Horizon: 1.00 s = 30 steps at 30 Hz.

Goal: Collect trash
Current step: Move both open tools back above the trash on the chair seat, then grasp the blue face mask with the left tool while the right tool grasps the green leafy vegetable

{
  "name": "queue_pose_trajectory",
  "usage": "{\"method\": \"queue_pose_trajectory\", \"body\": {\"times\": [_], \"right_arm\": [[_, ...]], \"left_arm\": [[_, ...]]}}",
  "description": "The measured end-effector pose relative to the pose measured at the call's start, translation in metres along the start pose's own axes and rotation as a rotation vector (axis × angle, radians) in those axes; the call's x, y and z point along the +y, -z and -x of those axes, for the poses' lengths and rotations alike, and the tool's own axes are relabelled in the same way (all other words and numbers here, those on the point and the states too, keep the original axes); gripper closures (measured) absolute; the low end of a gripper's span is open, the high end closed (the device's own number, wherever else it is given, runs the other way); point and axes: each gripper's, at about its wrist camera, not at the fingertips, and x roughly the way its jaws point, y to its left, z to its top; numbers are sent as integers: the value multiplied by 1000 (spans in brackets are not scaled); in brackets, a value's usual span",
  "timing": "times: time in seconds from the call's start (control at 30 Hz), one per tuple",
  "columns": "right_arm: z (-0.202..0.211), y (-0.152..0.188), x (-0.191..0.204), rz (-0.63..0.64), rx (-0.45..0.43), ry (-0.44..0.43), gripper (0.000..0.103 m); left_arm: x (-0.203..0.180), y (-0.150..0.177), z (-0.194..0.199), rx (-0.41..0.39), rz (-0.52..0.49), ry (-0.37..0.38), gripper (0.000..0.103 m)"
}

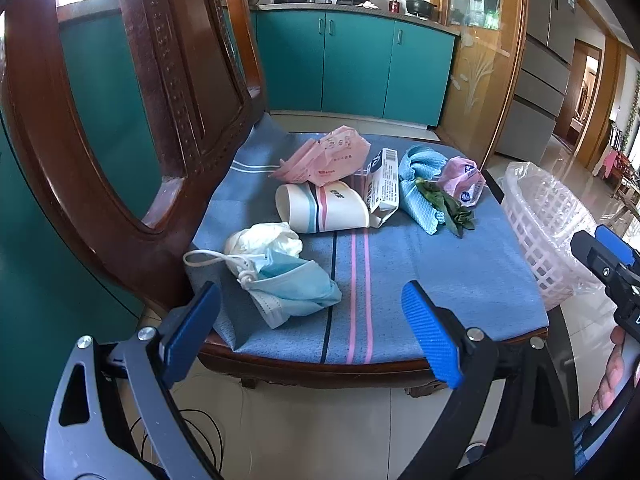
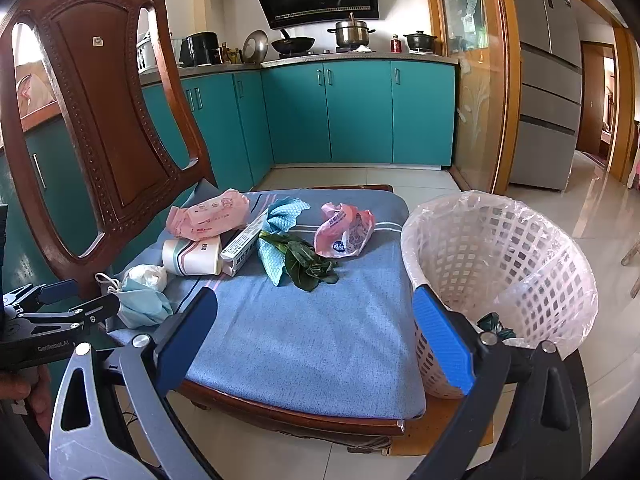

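Note:
Trash lies on a blue seat cushion (image 1: 460,272) (image 2: 304,340): a crumpled blue face mask (image 1: 288,288) (image 2: 140,304) with a white tissue (image 1: 264,238), a tipped paper cup (image 1: 324,208) (image 2: 192,256), a pink wrapper (image 1: 324,158) (image 2: 208,216), a white carton (image 1: 384,184) (image 2: 244,242), a blue cloth (image 1: 420,188) (image 2: 280,224) with green leaves (image 2: 308,264), and a pink bag (image 1: 464,182) (image 2: 344,232). A lined white basket (image 1: 540,224) (image 2: 500,272) stands right of the chair. My left gripper (image 1: 312,332) is open near the mask. My right gripper (image 2: 316,340) is open over the cushion's front.
The wooden chair back (image 1: 120,120) (image 2: 100,120) rises on the left. Teal kitchen cabinets (image 2: 340,112) and a stove with pots stand behind. Tiled floor (image 2: 580,208) spreads right of the basket. A dark scrap (image 2: 494,324) lies inside the basket. Cables lie on the floor below.

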Motion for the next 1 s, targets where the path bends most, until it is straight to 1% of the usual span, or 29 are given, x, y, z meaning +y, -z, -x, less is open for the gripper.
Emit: {"method": "queue_pose_trajectory", "body": {"times": [0.23, 0.33, 0.4, 0.47, 0.57, 0.7, 0.77, 0.83, 0.87, 0.9, 0.93, 0.97, 1.0], "right_arm": [[0, 0, 0, 2, 1, -3, 7], [-3, 1, 1, 8, 7, -6, 7], [-7, 1, 0, 7, 20, -15, 7], [-17, -1, -2, -4, 44, -35, 7], [-38, -8, -1, -5, 73, -37, 7], [-81, -17, 3, 20, 134, -21, 7], [-103, -21, 4, 15, 160, -7, 12], [-125, -22, 7, 11, 199, -12, 23], [-136, -22, 10, 19, 219, -14, 26], [-147, -22, 13, 30, 236, -4, 31], [-154, -21, 15, 33, 245, 4, 36], [-162, -21, 15, 34, 256, 8, 39], [-170, -20, 16, 37, 271, 14, 46]], "left_arm": [[0, 2, -8, 22, -10, -22, 11], [5, 2, -18, 43, 12, -49, 11], [11, 2, -30, 74, 40, -63, 11], [15, 1, -43, 98, 58, -81, 11], [20, -1, -59, 131, 78, -100, 11], [22, -2, -74, 157, 94, -118, 11], [23, -2, -79, 163, 96, -123, 11], [24, -2, -83, 168, 96, -130, 12], [24, -2, -85, 174, 98, -131, 13], [24, -2, -87, 177, 99, -131, 14], [24, -2, -88, 179, 100, -131, 18], [24, -2, -90, 181, 102, -127, 26], [24, -2, -90, 187, 104, -116, 33]]}}
